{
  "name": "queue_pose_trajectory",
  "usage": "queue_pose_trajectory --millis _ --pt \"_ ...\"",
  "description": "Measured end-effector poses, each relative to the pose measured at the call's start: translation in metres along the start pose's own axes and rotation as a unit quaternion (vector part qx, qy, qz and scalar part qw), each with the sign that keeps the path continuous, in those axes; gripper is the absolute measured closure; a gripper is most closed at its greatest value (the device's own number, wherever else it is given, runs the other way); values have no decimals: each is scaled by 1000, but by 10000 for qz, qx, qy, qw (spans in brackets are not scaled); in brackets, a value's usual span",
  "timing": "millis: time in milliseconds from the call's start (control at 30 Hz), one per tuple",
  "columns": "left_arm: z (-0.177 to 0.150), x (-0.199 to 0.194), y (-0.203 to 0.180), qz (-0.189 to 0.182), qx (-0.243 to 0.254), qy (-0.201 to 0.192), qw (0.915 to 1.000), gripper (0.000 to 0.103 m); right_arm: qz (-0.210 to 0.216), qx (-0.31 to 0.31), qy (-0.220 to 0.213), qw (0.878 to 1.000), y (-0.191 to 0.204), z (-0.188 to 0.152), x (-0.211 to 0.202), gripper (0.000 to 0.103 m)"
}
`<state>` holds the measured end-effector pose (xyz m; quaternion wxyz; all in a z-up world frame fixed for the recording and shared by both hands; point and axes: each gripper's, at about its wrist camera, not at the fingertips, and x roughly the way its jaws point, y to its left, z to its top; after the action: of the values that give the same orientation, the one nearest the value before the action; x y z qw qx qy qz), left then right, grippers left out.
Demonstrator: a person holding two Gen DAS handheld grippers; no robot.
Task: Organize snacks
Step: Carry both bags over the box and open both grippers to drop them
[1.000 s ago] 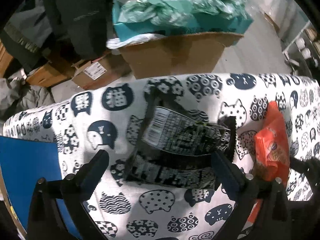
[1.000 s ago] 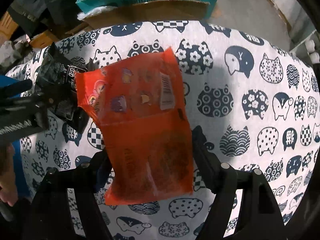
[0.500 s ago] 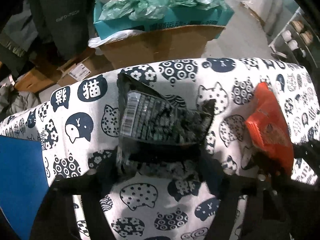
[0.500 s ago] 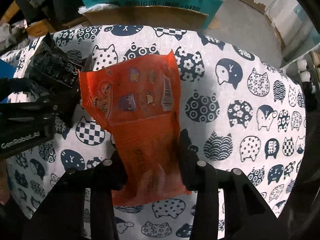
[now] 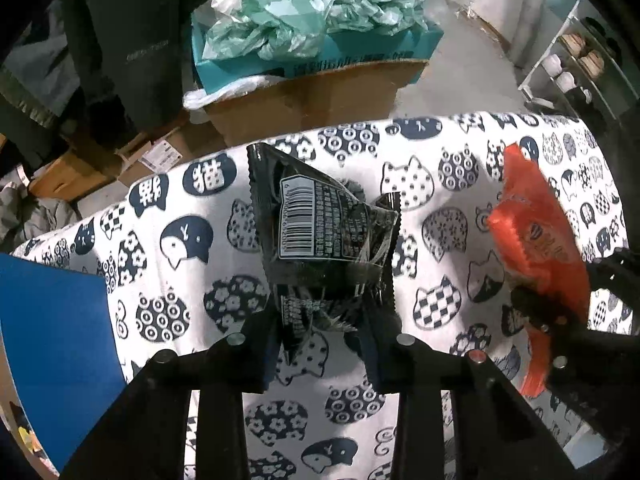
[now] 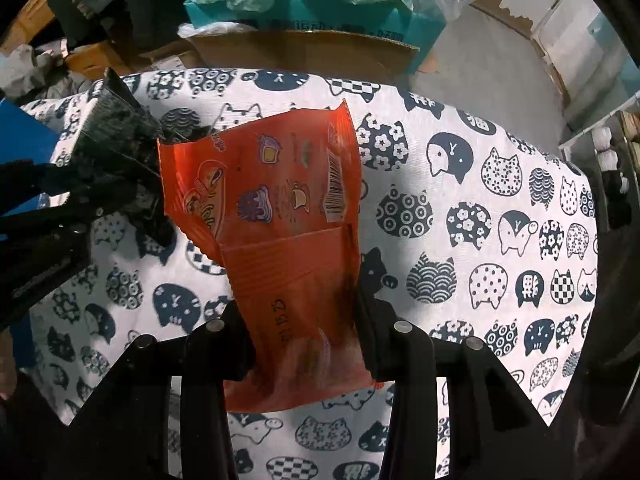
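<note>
Your left gripper [image 5: 320, 320] has its two matte black fingers pinched in on the lower end of the black snack packet [image 5: 324, 240], a crinkled, glossy film pouch with serrated seal edges and a white barcode panel of small print facing you; it stands up out of the jaws, tilted a little, over the middle of the table [image 5: 420, 432] and nearer its far edge than its near one. Your right gripper [image 6: 304, 312] is likewise closed tight on the orange snack packet [image 6: 280, 216], a flat, smooth plastic pouch with a zigzag-cut end, a fold line across its middle, small printed pictures of a cup and cakes, a barcode strip and a printed date near the fingers. The orange packet is held upright above the cloth, its far end leaning toward the far edge of the table. The two packets sit just beside each other; in the right wrist view the black one's far corner is close to the orange one's upper left corner, though you cannot tell whether they touch. The table is covered by a woven white cloth printed with navy cat heads. A flat blue panel [image 5: 56, 344] lies at the table's left edge. Beyond the far edge stands a brown cardboard box [image 5: 312, 100] topped by a teal carton stuffed with crumpled green plastic bags [image 5: 312, 20].
</note>
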<state>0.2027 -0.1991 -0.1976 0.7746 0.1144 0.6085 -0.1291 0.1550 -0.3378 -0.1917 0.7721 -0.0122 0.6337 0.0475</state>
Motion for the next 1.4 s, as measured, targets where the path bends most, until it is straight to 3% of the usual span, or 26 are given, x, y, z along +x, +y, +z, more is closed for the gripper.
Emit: queue_pose_trajectory --millis 267,533,967,1400 --pt "-27 -14 17 -194 -248 -15 9995 76 -49 -125 -52 9999 13 -13 -13 63" --pt "-57 -44 27 -177 -146 -224 9995 77 -97 -353 -137 9992 28 -28 -35 63" --pt "-103 -125 36 216 308 -851 9957 77 -191 -757 -551 9954 73 -33 -89 63" --pt "-142 -208 71 152 261 -1331 9906 77 231 -1275 -1160 9848 146 -26 -152 63"
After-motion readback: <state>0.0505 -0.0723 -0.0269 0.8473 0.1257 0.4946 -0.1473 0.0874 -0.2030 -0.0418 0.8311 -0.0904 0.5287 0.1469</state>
